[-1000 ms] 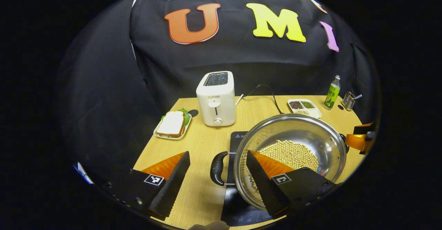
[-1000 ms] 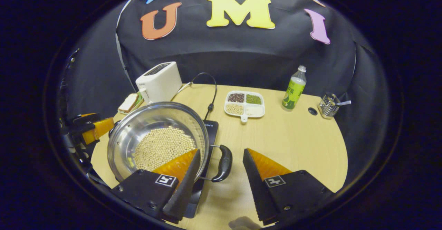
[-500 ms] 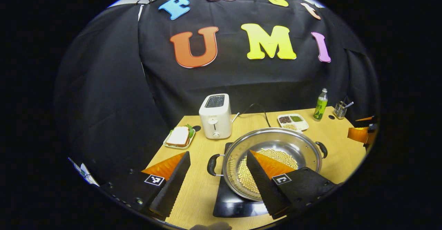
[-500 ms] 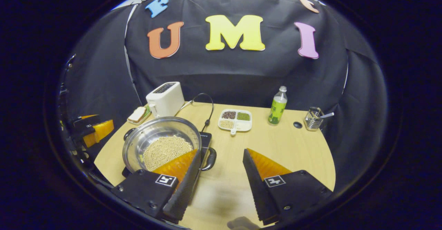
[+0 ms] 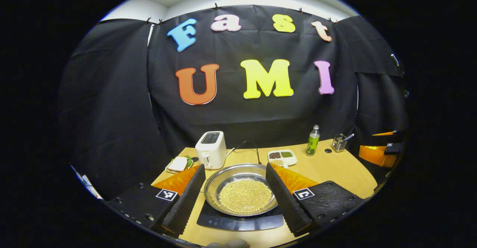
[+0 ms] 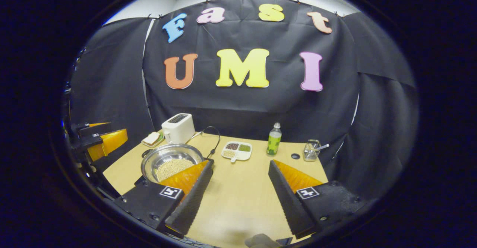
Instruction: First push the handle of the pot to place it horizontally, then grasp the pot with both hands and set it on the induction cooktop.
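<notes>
Wooden table (image 6: 242, 199): cooktop (image 5: 238, 222), toaster (image 5: 211, 149), sandwich plate (image 5: 178, 164), divided dish (image 5: 282, 157), bottle (image 5: 313, 140), wire holder (image 5: 339, 142).

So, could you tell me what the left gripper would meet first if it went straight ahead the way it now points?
Most likely the pot of beans on the induction cooktop, which lies between the left gripper's open fingers; how far off is unclear.

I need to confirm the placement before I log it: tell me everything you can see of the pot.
The pot is a wide, shallow, shiny metal one with a rolled rim and no lid, sitting upright on the black cooktop. A layer of pale round beans covers its bottom. A dark handle shows at its far left side in the right gripper view. Nothing grips it: the left tongs are open, with the pot seen between them, and the right tongs are open beside it.
</notes>
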Tool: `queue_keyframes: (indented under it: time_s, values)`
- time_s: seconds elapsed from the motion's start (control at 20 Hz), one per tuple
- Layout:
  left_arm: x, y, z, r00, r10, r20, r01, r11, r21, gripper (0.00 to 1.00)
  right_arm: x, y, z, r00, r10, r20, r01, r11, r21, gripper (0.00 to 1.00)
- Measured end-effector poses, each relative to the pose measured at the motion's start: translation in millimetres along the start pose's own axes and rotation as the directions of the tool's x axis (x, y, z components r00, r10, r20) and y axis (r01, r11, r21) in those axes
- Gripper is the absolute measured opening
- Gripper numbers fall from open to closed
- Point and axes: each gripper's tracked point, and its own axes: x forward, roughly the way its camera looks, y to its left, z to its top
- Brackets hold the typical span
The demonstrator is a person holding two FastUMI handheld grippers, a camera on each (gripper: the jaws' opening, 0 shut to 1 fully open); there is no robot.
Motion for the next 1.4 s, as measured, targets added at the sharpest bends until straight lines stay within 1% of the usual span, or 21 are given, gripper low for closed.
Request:
queue_keyframes:
  time_s: [0.05,0.25,0.4,0.5,0.65,0.85,1.05,1.25,1.4]
  values:
    - [-11.5,-11.7,7.3,1.0,-0.002,0.017,0.002,1.0,0.003,0.97,-14.6,-8.7,3.9,1.0,0.002,0.02,-0.002,1.0,0.005,1.0]
    - [-63.6,-54.0,32.2,0.997,0.008,0.081,-0.009,1.0,0.012,0.96,-73.6,-55.3,19.9,0.995,-0.018,0.1,0.016,1.0,0.021,1.0]
    - [-95.5,-82.5,41.7,0.993,0.013,0.118,-0.013,1.0,0.005,0.96,-112.9,-91.3,20.2,0.988,-0.049,0.144,0.042,0.998,0.052,1.0]
    - [-117.8,-106.8,47.0,0.991,0.001,0.134,0.0,1.0,-0.009,0.96,-140.3,-109.8,20.7,0.981,-0.076,0.177,0.064,0.995,0.072,1.0]
    - [-144.8,-131.1,56.4,0.988,-0.014,0.156,0.015,1.0,-0.004,0.96,-177.8,-131.5,17.3,0.971,-0.104,0.215,0.084,0.991,0.1,1.0]
    - [-174.3,-151.0,66.1,0.983,-0.028,0.182,0.031,0.999,-0.012,0.97,-209.7,-152.7,14.3,0.958,-0.135,0.251,0.111,0.988,0.11,1.0]
    - [-189.6,-162.7,66.7,0.981,-0.043,0.188,0.047,0.999,-0.017,0.96,-229.3,-157.8,7.4,0.958,-0.132,0.253,0.107,0.988,0.11,1.0]
    - [-210.1,-166.0,69.4,0.979,-0.038,0.201,0.043,0.999,-0.023,0.96,-247.2,-163.9,11.4,0.95,-0.147,0.275,0.123,0.987,0.102,1.0]
    - [-220.4,-163.5,72.1,0.977,-0.027,0.212,0.033,0.999,-0.024,0.96,-260.3,-167.1,15.6,0.943,-0.152,0.297,0.123,0.986,0.114,1.0]
